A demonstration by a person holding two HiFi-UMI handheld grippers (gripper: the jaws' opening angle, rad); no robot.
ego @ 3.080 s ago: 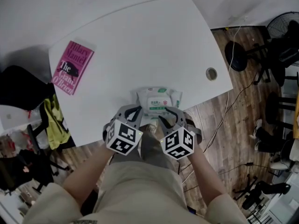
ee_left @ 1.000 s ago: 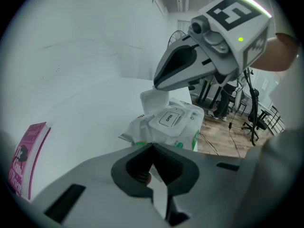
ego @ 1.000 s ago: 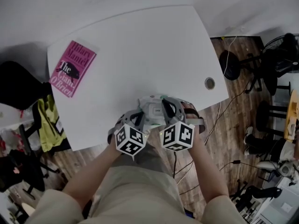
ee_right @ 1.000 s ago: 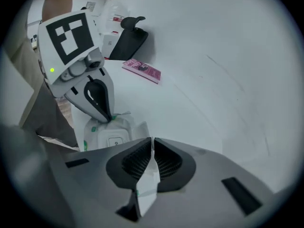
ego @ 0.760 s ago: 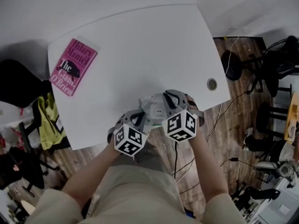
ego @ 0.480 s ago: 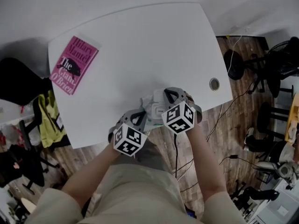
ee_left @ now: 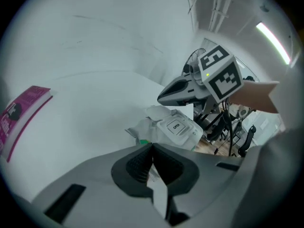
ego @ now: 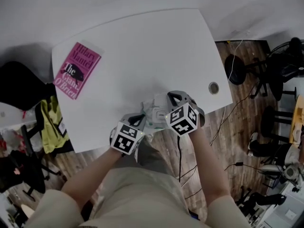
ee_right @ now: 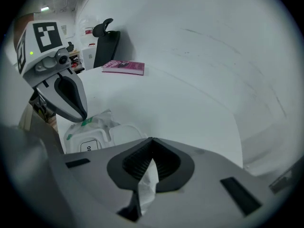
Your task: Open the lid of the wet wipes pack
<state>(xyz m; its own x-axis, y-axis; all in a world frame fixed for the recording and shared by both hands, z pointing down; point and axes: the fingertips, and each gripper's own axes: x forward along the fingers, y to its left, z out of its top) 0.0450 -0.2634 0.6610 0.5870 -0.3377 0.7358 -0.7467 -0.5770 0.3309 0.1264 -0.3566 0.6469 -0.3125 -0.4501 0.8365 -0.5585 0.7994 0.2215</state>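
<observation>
The white wet wipes pack (ego: 153, 112) sits crumpled at the table's near edge, between both grippers. Its flat white lid, labelled OPEN (ee_left: 176, 126), lies shut on top of the pack (ee_right: 90, 139). My left gripper (ego: 141, 121) is shut on the pack's near-left film edge, and a white strip shows between its pads (ee_left: 142, 163). My right gripper (ego: 165, 109) is shut on the pack's right film edge, with crinkled white film hanging between its pads (ee_right: 164, 163). Each gripper appears in the other's view: the right (ee_left: 164, 99) above the pack, the left (ee_right: 80, 115) at its far corner.
A pink book (ego: 77, 70) lies at the table's far left. A round cable hole (ego: 213, 87) is near the right edge of the white table (ego: 142, 51). A black chair (ego: 19, 91) stands at the left. Fans, chair bases and cables crowd the wooden floor (ego: 247, 103) at the right.
The right gripper has come down and left onto the pack and closed on its edge. Both marker cubes have rolled. The pack, flat three seconds ago, is now bunched between the grippers.
</observation>
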